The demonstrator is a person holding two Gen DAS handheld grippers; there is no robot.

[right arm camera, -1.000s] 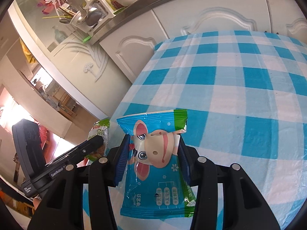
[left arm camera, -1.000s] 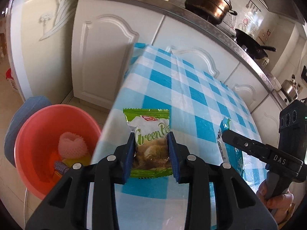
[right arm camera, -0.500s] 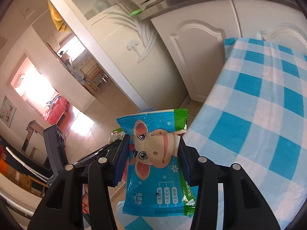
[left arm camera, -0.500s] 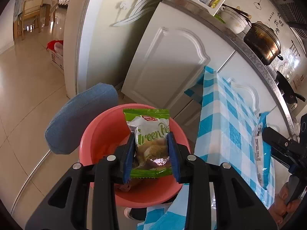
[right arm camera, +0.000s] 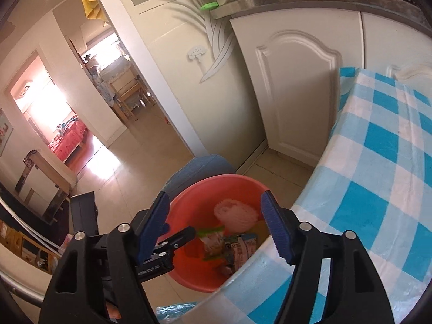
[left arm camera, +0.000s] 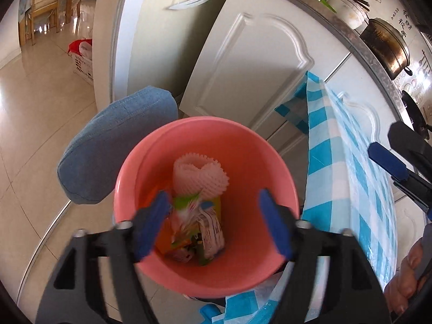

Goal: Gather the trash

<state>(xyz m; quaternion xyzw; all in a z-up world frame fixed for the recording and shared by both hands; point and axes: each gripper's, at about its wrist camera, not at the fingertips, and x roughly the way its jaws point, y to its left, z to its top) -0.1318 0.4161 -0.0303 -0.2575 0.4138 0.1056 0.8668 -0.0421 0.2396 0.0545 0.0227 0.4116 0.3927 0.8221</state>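
A second ago both tongs were clamped on snack packets over the checked bench; now both hang over the pink bucket [left arm camera: 243, 162] beside it, and both have just been opening, with nothing left between the pads. The left tongs [left arm camera: 213, 221] stand wide apart directly above the bucket's mouth, and the green pea packet [left arm camera: 186, 216] shows blurred beneath them, inside the bucket (caught mid-drop or freshly landed, I cannot tell which). The right tongs [right arm camera: 216, 226] are likewise spread and empty, poised over the bench [right arm camera: 378, 189] edge and the bucket rim [right arm camera: 216, 181]. The blue packet [right arm camera: 240, 245] lies among the wrappers at the bottom, next to the white foam net [right arm camera: 235, 216]. My reading: two pieces of trash are delivered, and the visible stretch of bench carries no further litter.
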